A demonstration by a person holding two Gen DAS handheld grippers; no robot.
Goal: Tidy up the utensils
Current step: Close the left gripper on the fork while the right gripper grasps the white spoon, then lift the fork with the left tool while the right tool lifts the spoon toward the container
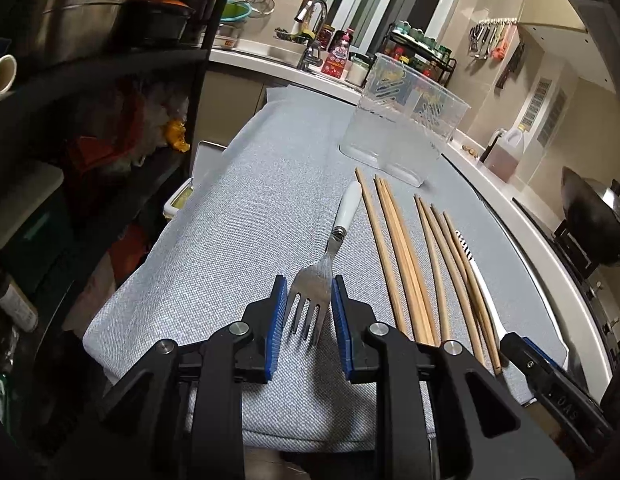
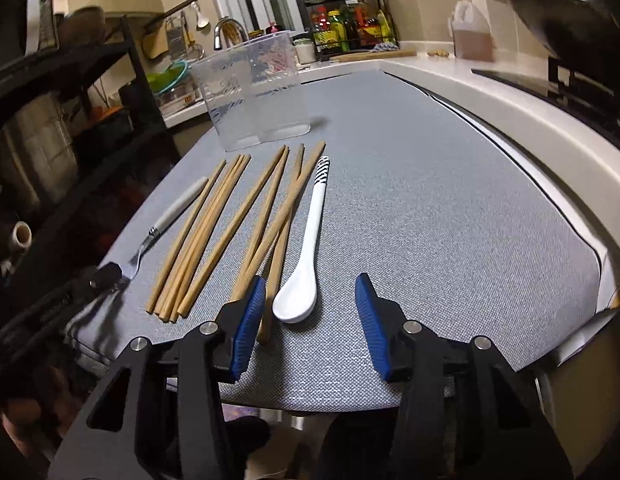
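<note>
the grey mat [image 2: 429, 208] gives you the most room: its whole right half, from the spoon out to the curved white counter edge [image 2: 509, 92], lies bare, and its near edge drops off just under your grippers. on the left the mat ends close beside a dark shelf rack [image 1: 110, 120], so room there is tight. at the far end one clear plastic holder [image 1: 401, 120] stands upright on the mat, just beyond the far ends of the utensils.

the wooden chopsticks [image 2: 214, 232] lie in two loose bunches between fork and spoon; you can count perhaps nine, but they overlap, and the near ends of the right bunch are hidden behind the right gripper's left finger, so the count is unsure. one white spoon [image 2: 306, 256] lies just right of them, bowl toward you. one fork [image 1: 321, 264] with a white handle lies at the left of the row.

your left gripper [image 1: 310, 312] has its blue pads closed against the fork's head, tines pointing back at you. your right gripper [image 2: 310, 312] stands open, the spoon's bowl between its fingers and not pressed.
</note>
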